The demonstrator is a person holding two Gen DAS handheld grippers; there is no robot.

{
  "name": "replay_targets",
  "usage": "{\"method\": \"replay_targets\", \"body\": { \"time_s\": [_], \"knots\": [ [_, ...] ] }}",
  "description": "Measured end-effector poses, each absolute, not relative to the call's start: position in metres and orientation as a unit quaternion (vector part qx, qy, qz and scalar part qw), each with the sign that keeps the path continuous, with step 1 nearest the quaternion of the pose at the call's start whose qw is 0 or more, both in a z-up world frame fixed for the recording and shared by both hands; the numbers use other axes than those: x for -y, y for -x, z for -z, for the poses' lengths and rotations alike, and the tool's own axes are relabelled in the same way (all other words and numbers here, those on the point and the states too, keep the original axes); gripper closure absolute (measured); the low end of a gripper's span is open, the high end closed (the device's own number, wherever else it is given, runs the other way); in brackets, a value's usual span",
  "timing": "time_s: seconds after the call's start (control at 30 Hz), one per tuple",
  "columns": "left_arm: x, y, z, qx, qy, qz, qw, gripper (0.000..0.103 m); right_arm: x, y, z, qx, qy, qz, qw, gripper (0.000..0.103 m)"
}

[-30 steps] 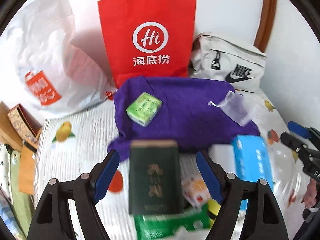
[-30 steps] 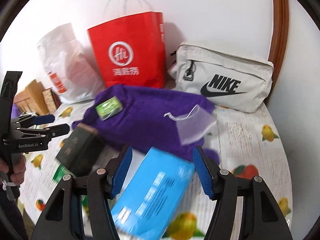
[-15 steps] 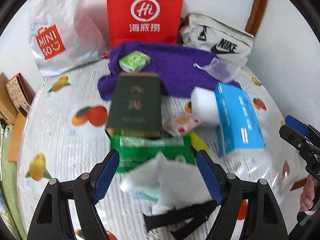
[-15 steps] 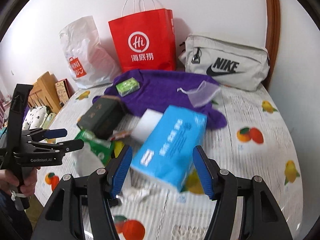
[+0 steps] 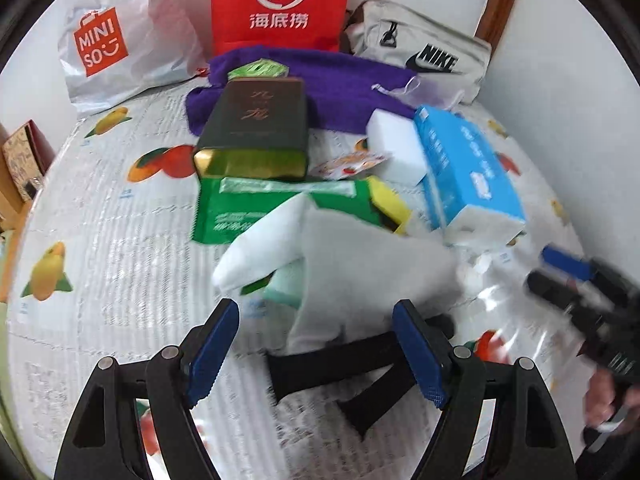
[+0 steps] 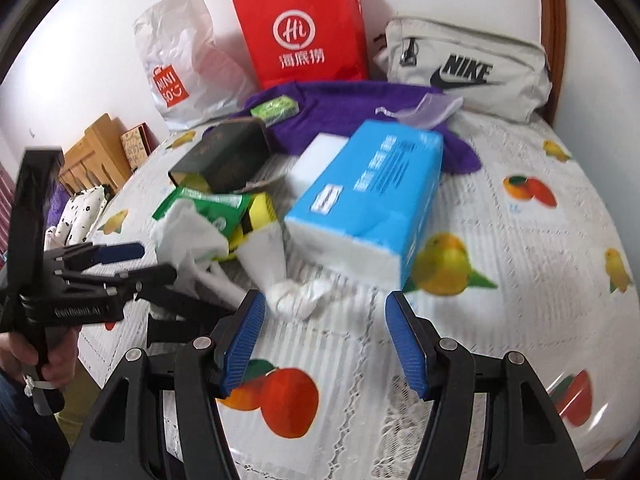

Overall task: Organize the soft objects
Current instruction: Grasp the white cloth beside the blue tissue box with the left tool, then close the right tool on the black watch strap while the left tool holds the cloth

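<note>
On the fruit-print worktop (image 6: 520, 240), clutter sits in one pile toward the back wall.

Left hand-held gripper (image 5: 316, 350): jaws spread wide, nothing between the pads. White soft cloth (image 5: 352, 264) lies just ahead of its fingertips, draped over the near edge of the green packet (image 5: 248, 212). Black strap (image 5: 340, 368) lies on the cover right between the jaws, below the cloth; cloth seems to touch it, but blur makes that hard to confirm.

Right hand-held gripper (image 6: 325, 334): also wide open, empty. Crumpled white tissue (image 6: 298, 296) sits just in front of it, nearer the left finger, touching neither pad. A white cone-shaped piece (image 6: 266, 252) runs up from the tissue toward the yellow sponge (image 6: 260, 208).

Blue tissue pack (image 6: 372, 196) lies tilted just beyond the right gripper, one end on the white foam block (image 6: 316, 158). Dark green box (image 5: 256, 128) lies flat ahead of the left gripper, resting partly on the green packet. Purple towel (image 6: 360, 108) is spread behind them, with a small green pack (image 6: 276, 108) and a sheer lilac pouch (image 6: 432, 106) on it.

Along the wall: white Miniso bag (image 5: 112, 48), red paper bag (image 5: 280, 4), grey Nike pouch (image 6: 464, 68).

In the left wrist view the right gripper shows at the right edge, blurred.
</note>
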State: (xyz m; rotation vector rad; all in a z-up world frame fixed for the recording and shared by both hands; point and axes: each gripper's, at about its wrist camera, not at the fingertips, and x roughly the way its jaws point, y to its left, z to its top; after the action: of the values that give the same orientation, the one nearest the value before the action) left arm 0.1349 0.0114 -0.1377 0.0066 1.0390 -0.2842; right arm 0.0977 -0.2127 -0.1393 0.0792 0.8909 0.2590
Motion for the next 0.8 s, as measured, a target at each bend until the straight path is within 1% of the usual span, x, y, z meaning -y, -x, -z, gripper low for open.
{"method": "replay_targets", "body": {
  "time_s": [0.07,0.1,0.17,0.23,0.27,0.3,0.33,0.37,0.4,0.5,0.57,0.6,0.8],
  "knots": [
    [-0.004,-0.138,0.138,-0.488,-0.008,0.139,0.862,0.024,0.213,-0.097,0.144,-0.437,-0.046,-0.130,0.889,0.041],
    [0.003,-0.142,0.141,-0.492,-0.019,0.139,0.859,0.021,0.213,-0.096,0.146,-0.440,-0.047,-0.131,0.887,0.041],
    [0.015,-0.152,0.149,-0.507,-0.045,0.128,0.851,0.021,0.213,-0.095,0.147,-0.442,-0.043,-0.126,0.887,0.041],
    [0.019,-0.155,0.152,-0.500,-0.047,0.122,0.856,0.021,0.214,-0.093,0.149,-0.444,-0.040,-0.124,0.886,0.041],
    [0.018,-0.157,0.152,-0.500,-0.040,0.123,0.856,0.029,0.215,-0.093,0.150,-0.446,-0.040,-0.124,0.885,0.041],
    [0.016,-0.159,0.152,-0.502,-0.029,0.132,0.854,0.043,0.215,-0.093,0.151,-0.447,-0.041,-0.125,0.885,0.041],
    [0.013,-0.160,0.151,-0.503,-0.023,0.133,0.853,0.050,0.216,-0.092,0.152,-0.448,-0.042,-0.125,0.884,0.041],
    [0.011,-0.160,0.149,-0.503,-0.019,0.133,0.854,0.061,0.216,-0.092,0.153,-0.449,-0.043,-0.127,0.883,0.041],
    [0.008,-0.161,0.146,-0.501,-0.014,0.139,0.854,0.069,0.216,-0.093,0.155,-0.451,-0.045,-0.129,0.882,0.041],
    [0.000,-0.161,0.137,-0.495,-0.003,0.150,0.856,0.083,0.210,-0.096,0.158,-0.453,-0.047,-0.137,0.879,0.041],
    [-0.004,-0.160,0.130,-0.492,0.002,0.152,0.857,0.088,0.202,-0.098,0.159,-0.457,-0.047,-0.148,0.876,0.041],
    [-0.007,-0.159,0.126,-0.489,0.004,0.154,0.858,0.089,0.199,-0.099,0.159,-0.458,-0.046,-0.153,0.874,0.041],
    [-0.022,-0.152,0.102,-0.468,0.013,0.149,0.871,0.089,0.172,-0.099,0.155,-0.454,-0.026,-0.183,0.872,0.041]
  ]
}}
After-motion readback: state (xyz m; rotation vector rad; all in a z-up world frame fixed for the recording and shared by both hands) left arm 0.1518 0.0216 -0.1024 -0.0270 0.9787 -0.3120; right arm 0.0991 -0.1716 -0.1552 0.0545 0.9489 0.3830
